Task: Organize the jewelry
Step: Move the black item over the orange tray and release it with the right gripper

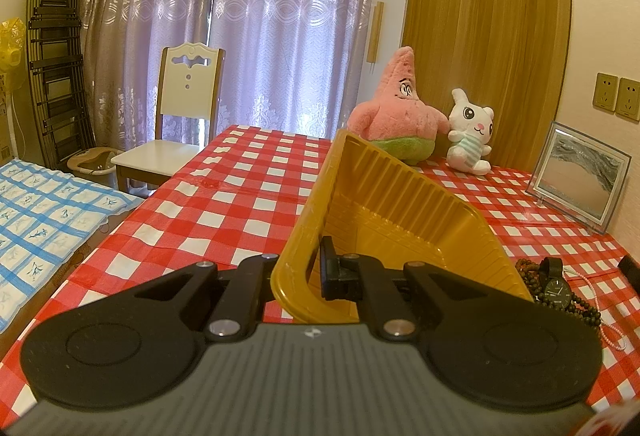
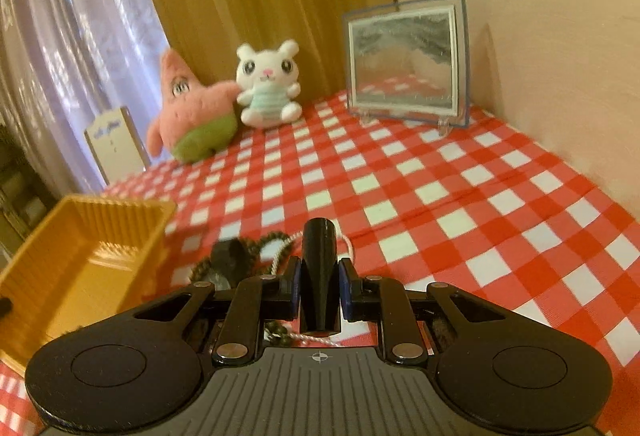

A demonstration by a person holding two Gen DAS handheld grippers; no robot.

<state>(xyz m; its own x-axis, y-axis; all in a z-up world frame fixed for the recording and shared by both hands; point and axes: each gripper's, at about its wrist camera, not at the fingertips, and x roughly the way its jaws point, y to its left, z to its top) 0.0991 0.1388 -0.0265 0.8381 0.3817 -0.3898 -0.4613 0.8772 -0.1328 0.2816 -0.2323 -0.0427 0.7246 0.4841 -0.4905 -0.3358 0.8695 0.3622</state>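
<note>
My left gripper is shut on the near left rim of a yellow plastic tray, which is tilted up off the red checked tablecloth. The tray also shows at the left of the right wrist view. Beside the tray lie a black wristwatch, a dark bead bracelet and a thin pale bead chain. My right gripper is shut on a black strap-like piece, likely the watch band, just above the bead bracelet and white chain.
A pink starfish plush and a white bunny plush sit at the table's far edge. A framed sand picture stands by the right wall. A white chair and a bed are left of the table.
</note>
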